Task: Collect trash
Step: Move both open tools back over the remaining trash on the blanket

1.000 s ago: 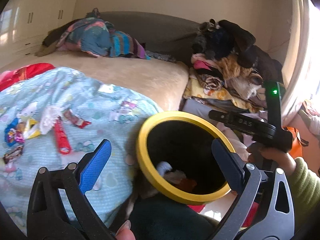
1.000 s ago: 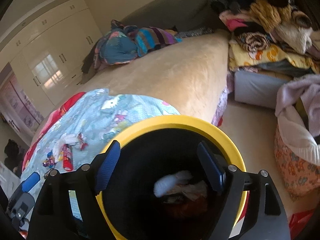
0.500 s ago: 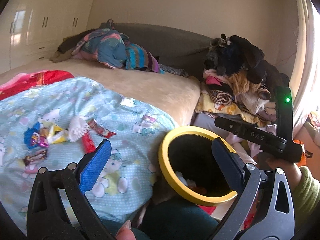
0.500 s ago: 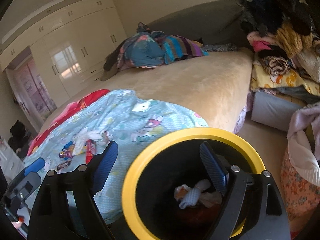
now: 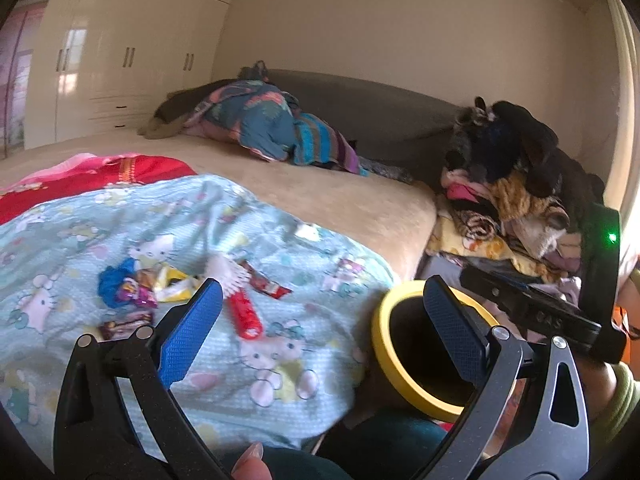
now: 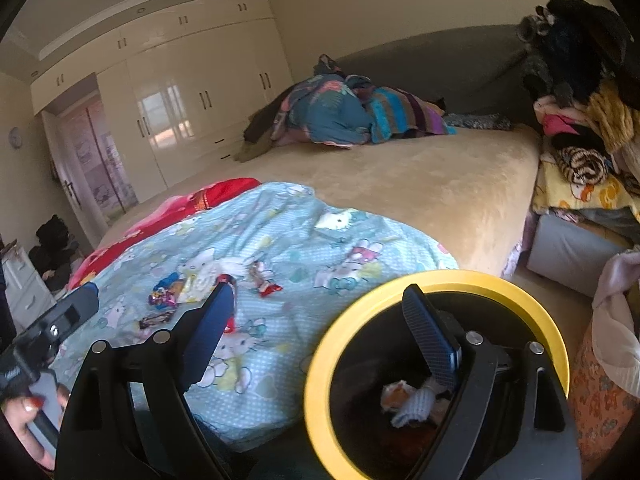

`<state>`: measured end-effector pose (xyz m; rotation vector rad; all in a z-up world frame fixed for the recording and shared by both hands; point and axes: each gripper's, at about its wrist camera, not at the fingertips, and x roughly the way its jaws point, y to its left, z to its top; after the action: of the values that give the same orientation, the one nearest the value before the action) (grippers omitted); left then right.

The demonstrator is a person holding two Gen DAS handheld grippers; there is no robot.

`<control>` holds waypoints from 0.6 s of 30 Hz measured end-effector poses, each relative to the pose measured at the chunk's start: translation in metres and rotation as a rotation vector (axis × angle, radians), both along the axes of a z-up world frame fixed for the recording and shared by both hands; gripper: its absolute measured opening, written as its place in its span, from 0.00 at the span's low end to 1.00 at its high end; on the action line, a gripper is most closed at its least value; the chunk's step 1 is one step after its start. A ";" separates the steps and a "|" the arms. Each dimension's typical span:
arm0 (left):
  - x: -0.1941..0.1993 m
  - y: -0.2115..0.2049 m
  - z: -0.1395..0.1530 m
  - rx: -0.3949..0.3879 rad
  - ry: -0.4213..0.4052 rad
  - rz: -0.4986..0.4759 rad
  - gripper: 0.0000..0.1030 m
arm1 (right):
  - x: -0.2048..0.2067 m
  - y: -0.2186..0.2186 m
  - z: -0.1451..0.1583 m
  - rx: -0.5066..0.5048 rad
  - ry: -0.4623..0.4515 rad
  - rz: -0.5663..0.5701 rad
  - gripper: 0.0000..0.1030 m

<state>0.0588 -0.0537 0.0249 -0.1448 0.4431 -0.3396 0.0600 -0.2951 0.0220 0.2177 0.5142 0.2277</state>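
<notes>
On the quilt (image 5: 280, 360), wrappers (image 5: 160, 292) lie ahead of both wide, empty grippers (image 5: 320, 332) (image 6: 320, 332); bin (image 6: 436, 280) by the right jaw. Approach low, pinch one wrapper centrally.

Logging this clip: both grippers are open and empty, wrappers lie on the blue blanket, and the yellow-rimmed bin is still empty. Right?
Not quite: the bin is not empty. The right wrist view shows crumpled trash at its bottom. The rest holds: the left gripper and right gripper are open and empty, and wrappers lie on the blanket.
</notes>
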 end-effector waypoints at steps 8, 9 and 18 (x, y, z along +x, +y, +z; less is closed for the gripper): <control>0.002 0.032 0.003 -0.031 -0.010 0.078 0.90 | 0.000 0.021 0.002 -0.023 -0.010 0.037 0.81; 0.002 0.035 0.003 -0.036 -0.009 0.087 0.90 | 0.000 0.024 0.002 -0.024 -0.011 0.042 0.81; 0.007 0.069 0.000 -0.072 0.002 0.170 0.90 | 0.003 0.053 0.001 -0.050 -0.015 0.109 0.82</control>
<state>0.0658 0.0152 0.0245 -0.2518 0.4179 -0.1887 0.0629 -0.2417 0.0231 0.1390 0.5169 0.3218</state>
